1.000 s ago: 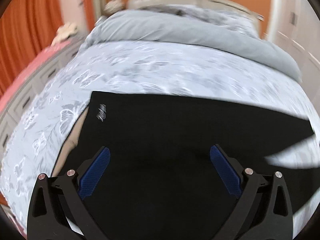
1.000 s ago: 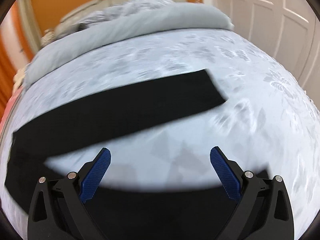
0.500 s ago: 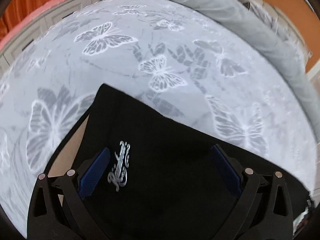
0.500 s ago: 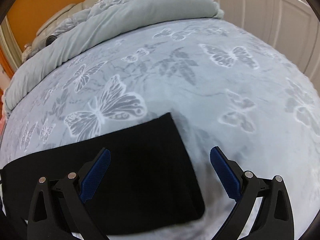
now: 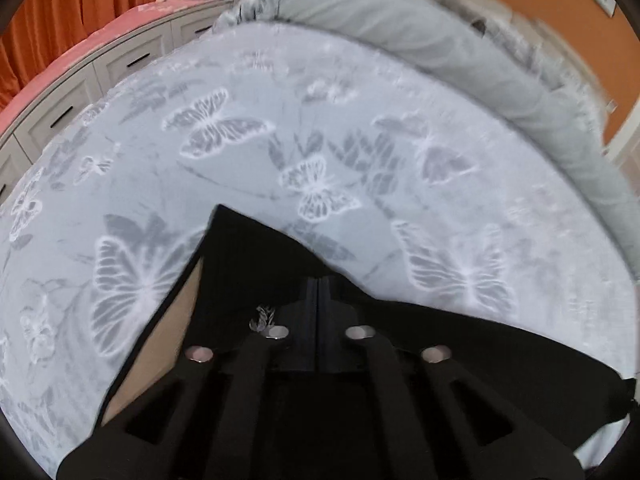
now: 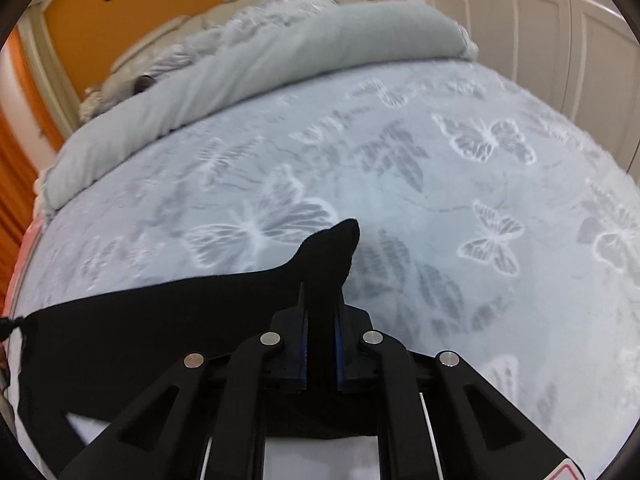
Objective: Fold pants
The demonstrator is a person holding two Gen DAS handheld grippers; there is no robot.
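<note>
Right claw [image 6: 320, 312] clamped on black pants [image 6: 160, 320], left claw [image 5: 318, 300] likewise

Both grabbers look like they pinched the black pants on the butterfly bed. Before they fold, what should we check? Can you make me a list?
1. Left gripper shut on the black pants: ok.
2. Right gripper shut on the pants' other end, cloth poking out past the fingers: ok.
3. Both layers of cloth caught in each pinch: cannot tell.
4. Pants flat between the grips: not ok, the edges are pulled up into peaks.
5. Butterfly bedspread bare ahead of the pants: ok.
6. Drawstring tucked away: not ok, it hangs loose.
</note>
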